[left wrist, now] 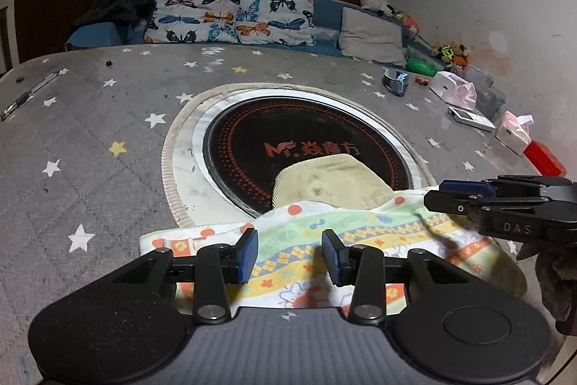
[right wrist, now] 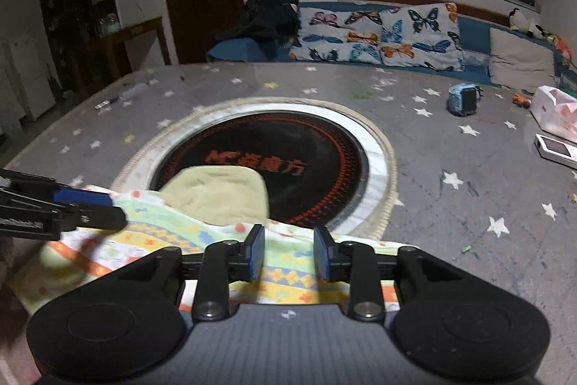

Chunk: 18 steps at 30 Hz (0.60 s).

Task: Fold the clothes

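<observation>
Small patterned garment (left wrist: 324, 240) lying near the front edge of the counter (left wrist: 108, 132), its yellowish inner layer (left wrist: 331, 183) spilling over the rim of the round black burner plate (left wrist: 306, 147) set into the star-print cover. Looks thin, light and limp: likely to sag and bunch once lifted, no stiffness to hold a crease unaided. Not slippery, not fragile; soft knit that should grip well under blue pads.

Left tongs (left wrist: 290, 255) hovering low over the near part of the cloth, fingers apart, nothing held. Right tongs (right wrist: 288, 251) likewise spread over the cloth's right portion, empty. Each seen from the side in the other's view, just beside one another.

Best taken at the hem or outer corners, one per side, pinching both layers together so the lining comes along; lifting from the middle would probably just crumple it.
</observation>
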Motion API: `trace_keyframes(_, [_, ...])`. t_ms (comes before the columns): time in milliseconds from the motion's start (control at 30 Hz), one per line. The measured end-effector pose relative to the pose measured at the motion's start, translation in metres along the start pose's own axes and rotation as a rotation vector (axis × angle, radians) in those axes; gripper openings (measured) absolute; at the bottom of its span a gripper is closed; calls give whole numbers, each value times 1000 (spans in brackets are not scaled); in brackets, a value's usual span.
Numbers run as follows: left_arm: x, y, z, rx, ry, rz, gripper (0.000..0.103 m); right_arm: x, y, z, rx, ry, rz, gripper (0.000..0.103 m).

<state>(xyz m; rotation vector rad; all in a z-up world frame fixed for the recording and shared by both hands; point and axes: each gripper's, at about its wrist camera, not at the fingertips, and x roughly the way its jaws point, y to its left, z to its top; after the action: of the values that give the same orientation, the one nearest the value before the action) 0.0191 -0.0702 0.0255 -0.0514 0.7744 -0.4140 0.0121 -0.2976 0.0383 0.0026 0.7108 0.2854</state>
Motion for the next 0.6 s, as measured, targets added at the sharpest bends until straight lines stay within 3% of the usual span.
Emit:
trace_keyframes(167, [1, -1, -5, -5, 15, 17, 44, 0, 11, -8, -22, 28, 26, 36])
trace_keyframes(367, [-14, -6, -8, 0, 4, 24, 51, -19, 28, -14, -57, -5, 39, 46])
trace_keyframes(600, [-27, -8, -19, -16, 17, 39, 54, -40, 54, -30, -108, -13, 100, 51])
